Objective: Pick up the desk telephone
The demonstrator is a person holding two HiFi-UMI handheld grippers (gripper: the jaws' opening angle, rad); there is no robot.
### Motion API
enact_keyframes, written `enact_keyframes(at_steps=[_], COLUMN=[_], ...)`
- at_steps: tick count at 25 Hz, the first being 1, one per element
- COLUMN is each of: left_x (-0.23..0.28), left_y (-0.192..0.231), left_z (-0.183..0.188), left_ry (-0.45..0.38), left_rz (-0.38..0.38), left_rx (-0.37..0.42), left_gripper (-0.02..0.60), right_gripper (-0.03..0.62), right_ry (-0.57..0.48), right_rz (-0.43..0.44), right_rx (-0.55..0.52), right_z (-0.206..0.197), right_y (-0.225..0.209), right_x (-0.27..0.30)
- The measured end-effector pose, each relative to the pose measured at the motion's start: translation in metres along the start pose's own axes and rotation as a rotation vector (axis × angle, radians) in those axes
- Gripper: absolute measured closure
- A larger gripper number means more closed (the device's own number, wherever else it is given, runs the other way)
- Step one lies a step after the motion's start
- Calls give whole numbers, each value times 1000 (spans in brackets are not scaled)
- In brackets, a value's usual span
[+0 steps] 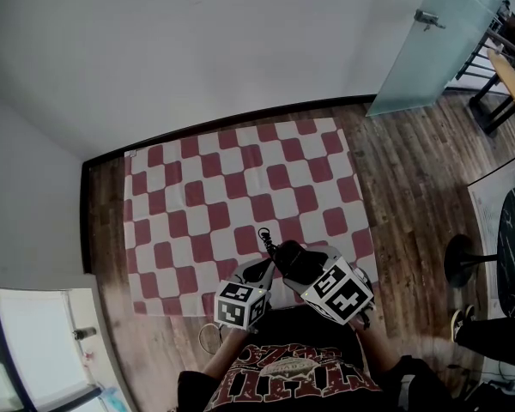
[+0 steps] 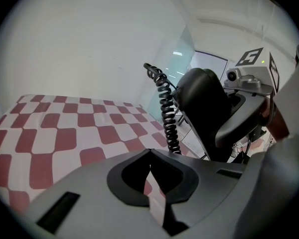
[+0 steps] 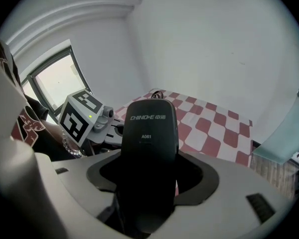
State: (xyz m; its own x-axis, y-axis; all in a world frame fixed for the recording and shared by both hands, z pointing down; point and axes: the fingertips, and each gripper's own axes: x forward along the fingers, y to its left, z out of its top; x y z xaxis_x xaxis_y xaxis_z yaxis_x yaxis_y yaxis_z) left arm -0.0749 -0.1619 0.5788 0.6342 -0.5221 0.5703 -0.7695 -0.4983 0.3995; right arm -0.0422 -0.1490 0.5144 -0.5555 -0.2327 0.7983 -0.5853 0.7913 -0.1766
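Now right tool (image 3: 148, 180) squeezes black handset (image 3: 149, 133), long side sticking up out of jaws. Left tool (image 2: 150, 180) closed tight, empty; handset just to its right. Curly cord (image 2: 167, 113) beside handset. Both over near edge of checked cloth (image 1: 206, 187).

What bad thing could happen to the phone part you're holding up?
1. The handset is held only between the jaws of the right gripper, up above the checkered cloth. If the grip slips, it could drop.
2. The curly cord hangs close beside the left gripper, whose jaws are shut on nothing. The cord might snag on it.
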Motion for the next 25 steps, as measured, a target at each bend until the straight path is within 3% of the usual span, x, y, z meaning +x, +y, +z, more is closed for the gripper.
enact_keyframes(at_steps=[25], left_x=[5], left_y=[-1], left_z=[-4], left_ry=[19], left_rz=[-12], left_rx=[2], left_gripper=[575], right_gripper=[310], right_ry=[-42], right_rz=[55], right_rx=[-68], right_z=[31], right_y=[20], right_x=[-35])
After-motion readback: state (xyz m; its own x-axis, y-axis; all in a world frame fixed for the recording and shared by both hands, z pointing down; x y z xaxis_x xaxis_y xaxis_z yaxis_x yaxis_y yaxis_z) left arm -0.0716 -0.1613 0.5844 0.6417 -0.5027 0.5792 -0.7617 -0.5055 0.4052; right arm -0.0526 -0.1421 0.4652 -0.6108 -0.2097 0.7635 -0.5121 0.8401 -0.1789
